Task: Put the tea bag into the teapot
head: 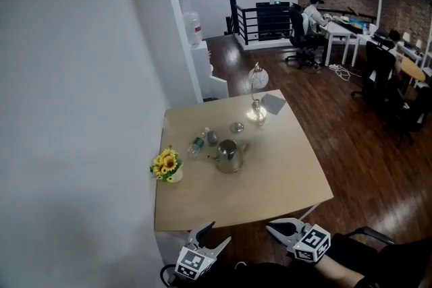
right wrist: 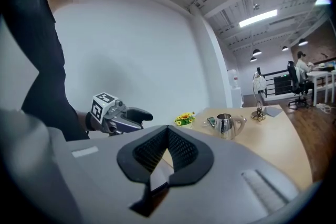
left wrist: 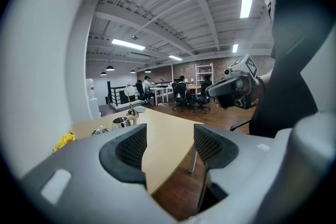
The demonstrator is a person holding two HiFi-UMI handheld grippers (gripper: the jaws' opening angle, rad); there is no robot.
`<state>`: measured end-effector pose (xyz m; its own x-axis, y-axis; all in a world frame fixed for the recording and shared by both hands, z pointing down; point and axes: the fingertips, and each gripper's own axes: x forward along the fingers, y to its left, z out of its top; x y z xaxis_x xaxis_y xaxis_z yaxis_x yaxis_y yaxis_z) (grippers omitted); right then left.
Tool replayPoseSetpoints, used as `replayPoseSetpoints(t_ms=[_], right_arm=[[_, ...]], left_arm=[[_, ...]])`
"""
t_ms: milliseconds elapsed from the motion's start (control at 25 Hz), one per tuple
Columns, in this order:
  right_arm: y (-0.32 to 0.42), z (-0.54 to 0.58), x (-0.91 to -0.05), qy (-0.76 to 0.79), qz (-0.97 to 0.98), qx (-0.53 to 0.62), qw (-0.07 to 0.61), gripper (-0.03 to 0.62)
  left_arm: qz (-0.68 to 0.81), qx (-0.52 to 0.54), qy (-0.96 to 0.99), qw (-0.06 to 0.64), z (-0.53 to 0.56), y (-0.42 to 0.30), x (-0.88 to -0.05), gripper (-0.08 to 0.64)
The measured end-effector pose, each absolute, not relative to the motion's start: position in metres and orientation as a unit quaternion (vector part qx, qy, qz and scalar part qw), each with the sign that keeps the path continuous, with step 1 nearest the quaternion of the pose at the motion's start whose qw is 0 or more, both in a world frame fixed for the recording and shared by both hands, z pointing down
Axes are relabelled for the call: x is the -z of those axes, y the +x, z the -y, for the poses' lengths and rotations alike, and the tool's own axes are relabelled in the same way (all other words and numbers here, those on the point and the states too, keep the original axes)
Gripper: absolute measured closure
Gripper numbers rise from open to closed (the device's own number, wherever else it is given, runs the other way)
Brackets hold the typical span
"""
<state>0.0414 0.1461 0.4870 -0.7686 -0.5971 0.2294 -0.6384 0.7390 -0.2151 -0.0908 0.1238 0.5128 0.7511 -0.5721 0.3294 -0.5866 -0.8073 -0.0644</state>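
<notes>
A steel teapot stands open-topped near the middle of the pale wooden table; it also shows as the teapot and the teapot. Its round lid lies behind it. A small greenish item and a grey item lie to its left; I cannot tell which is the tea bag. Both grippers hang off the table's near edge, well short of the teapot. My left gripper is open and empty. My right gripper is shut with nothing in it.
A pot of yellow flowers sits at the table's left edge by the white wall. A glass lamp and a grey pad are at the far side. Beyond lie dark wood floor, desks, chairs and a seated person.
</notes>
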Motion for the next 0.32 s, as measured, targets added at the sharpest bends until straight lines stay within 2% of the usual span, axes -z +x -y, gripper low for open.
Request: replayPoseSetpoints(t_ms=[320], right_arm=[[0.0339, -0.1446, -0.4819, 0.34, 0.927, -0.138, 0.07, 0.584]], left_arm=[[0.302, -0.172, 0.938, 0.014, -0.1265, -0.0988, -0.5129, 0.284]])
